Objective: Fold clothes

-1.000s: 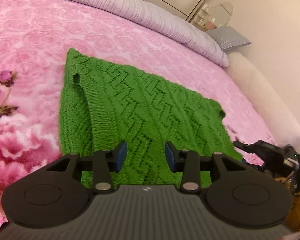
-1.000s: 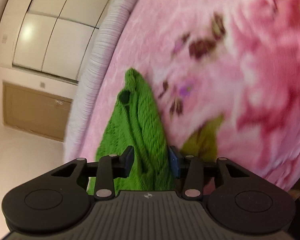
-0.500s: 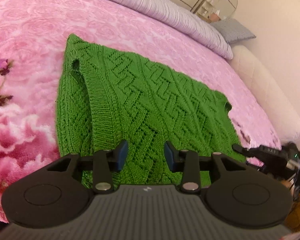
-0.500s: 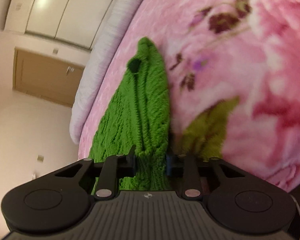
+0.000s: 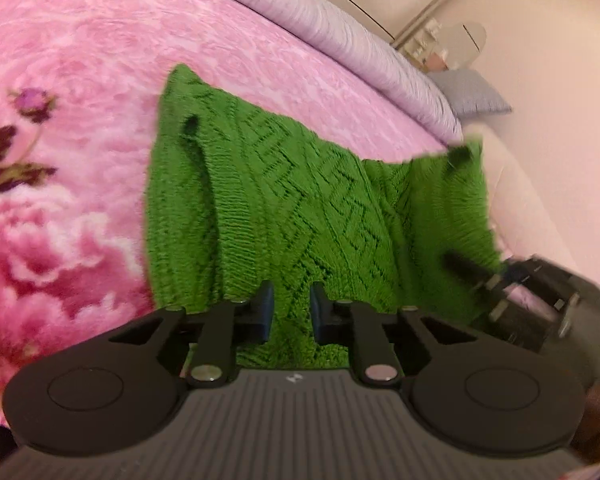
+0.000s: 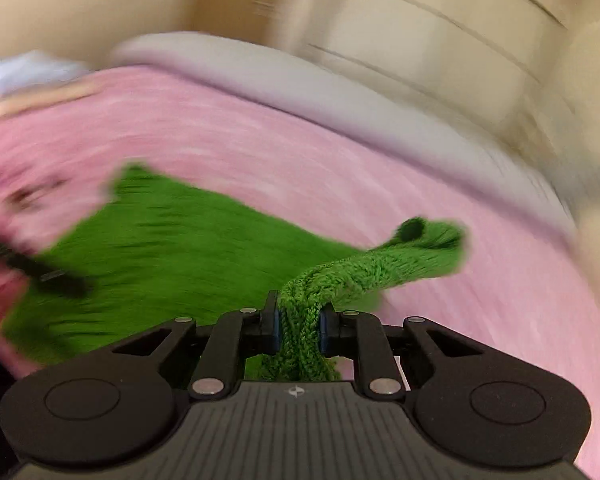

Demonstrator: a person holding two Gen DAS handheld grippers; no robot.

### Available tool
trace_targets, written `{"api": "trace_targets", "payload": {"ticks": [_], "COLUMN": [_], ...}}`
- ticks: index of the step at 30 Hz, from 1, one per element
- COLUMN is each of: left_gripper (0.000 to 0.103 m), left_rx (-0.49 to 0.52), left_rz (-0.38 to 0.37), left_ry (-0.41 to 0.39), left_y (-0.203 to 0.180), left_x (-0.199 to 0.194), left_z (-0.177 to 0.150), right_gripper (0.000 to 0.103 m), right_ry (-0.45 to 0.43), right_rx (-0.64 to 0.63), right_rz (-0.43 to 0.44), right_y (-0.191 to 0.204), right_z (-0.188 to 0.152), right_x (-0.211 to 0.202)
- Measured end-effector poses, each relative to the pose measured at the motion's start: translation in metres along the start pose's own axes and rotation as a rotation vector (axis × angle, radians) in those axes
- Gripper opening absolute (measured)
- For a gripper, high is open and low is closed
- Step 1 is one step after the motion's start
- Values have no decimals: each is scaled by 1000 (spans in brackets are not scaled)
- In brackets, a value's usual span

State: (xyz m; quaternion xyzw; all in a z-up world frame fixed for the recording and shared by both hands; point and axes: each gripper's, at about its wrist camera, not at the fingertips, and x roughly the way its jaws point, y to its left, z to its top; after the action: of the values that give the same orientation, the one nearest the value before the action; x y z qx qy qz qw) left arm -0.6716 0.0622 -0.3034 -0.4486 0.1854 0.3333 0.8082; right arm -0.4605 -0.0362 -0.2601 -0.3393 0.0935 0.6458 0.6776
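Jaws closing, right gripper (image 6: 298, 330) lifted sweater (image 6: 172, 252) corner.

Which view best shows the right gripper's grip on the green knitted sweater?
Right wrist view: the right gripper has closed its jaws on a bunched edge of the green knitted sweater, seen sharply. The left wrist view shows that gripper only as a blurred dark shape at the sweater's lifted side.

Ahead of left gripper (image 5: 290, 312): green knit (image 5: 268, 216) covers bed. Open pink blanket (image 5: 80, 80) to its left and beyond knit, flat, unobstructed. Far limit: lilac duvet roll (image 5: 340, 36). Right side blocked by raised knit flap and right gripper (image 6: 298, 326). Beyond right gripper, bare blanket runs to duvet roll; wardrobe (image 6: 420, 32) behind.
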Motion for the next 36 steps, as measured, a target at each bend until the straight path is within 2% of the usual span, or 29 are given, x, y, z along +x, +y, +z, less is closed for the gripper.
{"api": "trace_targets", "payload": {"ticks": [2, 4, 5, 6, 8, 11, 13, 15, 16, 18, 19, 22, 25, 26, 28, 30, 31, 33, 34, 36], "left_gripper": [14, 14, 14, 14, 14, 14, 17, 31, 34, 39, 41, 51, 52, 52, 40, 19, 11, 11, 10, 10], "left_rx": [-46, -91, -106, -116, -139, -172, -180, -190, -195, -207, -215, -252, -272, -267, -273, -268, -244, -123, -56, 88], "left_rz": [-15, -33, -39, -43, -52, -68, -85, -104, -113, -132, -141, -167, -163, -150, -157, -175, -176, -152, -137, -99], "left_ry": [-11, -15, -16, -19, -25, -39, -55, -63, -66, -60, -53, -16, 31, 38, 47, 51, 46, 1, -38, -119], "left_y": [10, 18, 21, 23, 26, 27, 24, 20, 18, 13, 10, 4, 0, -2, -3, -6, -10, -24, -31, -43], "left_x": [-8, -13, -16, -17, -20, -24, -28, -29, -28, -23, -18, 2, 25, 33, 45, 54, 56, 47, 36, 10], "left_z": [0, -1, -2, -3, -3, -1, 2, 6, 7, 10, 11, 10, 8, 8, 10, 14, 17, 27, 30, 36], "right_gripper": [19, 21, 26, 35, 49, 54, 58, 59, 59, 59, 59, 55, 52, 52, 51, 49, 47, 30, 26, 25], "right_ry": [-6, 24, 44, 66, 50, 33, 11, -9, 2, 84, 154, 315, 300, 294, 288, 288, 287, 282, 279, 259], "right_rx": [-115, -127, -124, -103, -57, 72, 219, 384, 473, 631, 697, 812, 839, 839, 801, 760, 741, 703, 686, 654], "right_rz": [70, 158, 204, 246, 291, 361, 371, 375, 358, 287, 234, 151, 177, 185, 177, 162, 161, 174, 187, 201], "right_y": [32, 49, 55, 56, 51, 27, -3, -37, -55, -84, -96, -113, -112, -110, -104, -97, -94, -86, -82, -75], "right_z": [2, 2, 2, 0, -1, 3, 4, 0, -7, -20, -29, -56, -64, -65, -61, -56, -54, -48, -44, -35], "right_x": [7, 23, 31, 38, 36, 27, 17, 6, 4, 16, 26, 50, 57, 60, 64, 70, 72, 71, 70, 66]}}
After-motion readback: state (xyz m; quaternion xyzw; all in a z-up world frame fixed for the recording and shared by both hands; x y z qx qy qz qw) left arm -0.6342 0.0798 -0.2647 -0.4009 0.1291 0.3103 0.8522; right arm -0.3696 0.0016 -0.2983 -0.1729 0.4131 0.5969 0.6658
